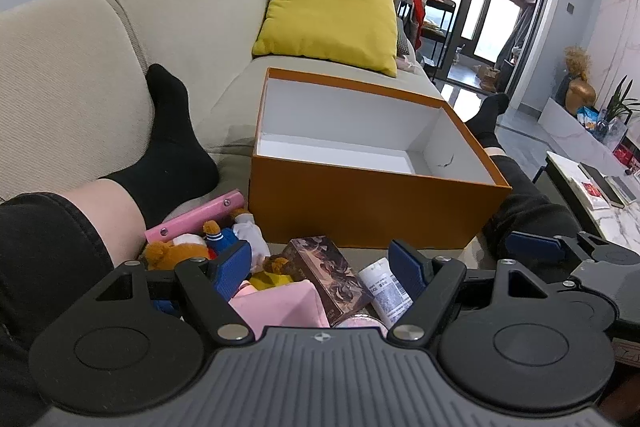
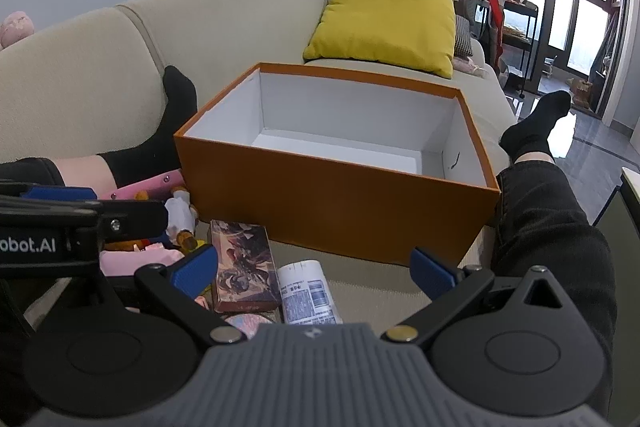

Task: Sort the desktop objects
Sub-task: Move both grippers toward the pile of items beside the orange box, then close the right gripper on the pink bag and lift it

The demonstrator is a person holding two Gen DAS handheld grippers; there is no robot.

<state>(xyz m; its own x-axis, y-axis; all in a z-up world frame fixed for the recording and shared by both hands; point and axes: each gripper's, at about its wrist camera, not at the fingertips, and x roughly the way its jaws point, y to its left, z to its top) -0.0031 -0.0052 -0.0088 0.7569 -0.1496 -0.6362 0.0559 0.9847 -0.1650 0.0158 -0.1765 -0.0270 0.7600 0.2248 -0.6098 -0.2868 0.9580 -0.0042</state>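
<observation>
Orange box (image 2: 340, 203): open, white inside, nothing visible in it; it sits on the sofa seat between the person's outstretched legs, just beyond the pile of small things.
Picture box (image 2: 244, 267): brown carton with dark printed artwork, lying flat just in front of the orange box; no words legible.
White tube (image 2: 308, 293): lies just right of the picture box, its label showing a barcode and small print too fine to read.
Plush toys (image 1: 192, 247): brown bear figures, one in blue and one in yellow, heaped left of the picture box, beside a pink case (image 1: 200, 217) with metal studs.
Pink cloth (image 1: 280, 303): folded, nearest the left camera, touching the picture box.
Left gripper (image 1: 320, 271): jaws spread wide above the pile, holding nothing; "obot.AI" reads in white on its side in the right wrist view.
Right gripper (image 2: 314, 267): jaws spread wide over the tube and picture box, holding nothing.
Sofa (image 2: 100, 67): beige, with a yellow cushion (image 2: 384, 23) behind the orange box.
</observation>
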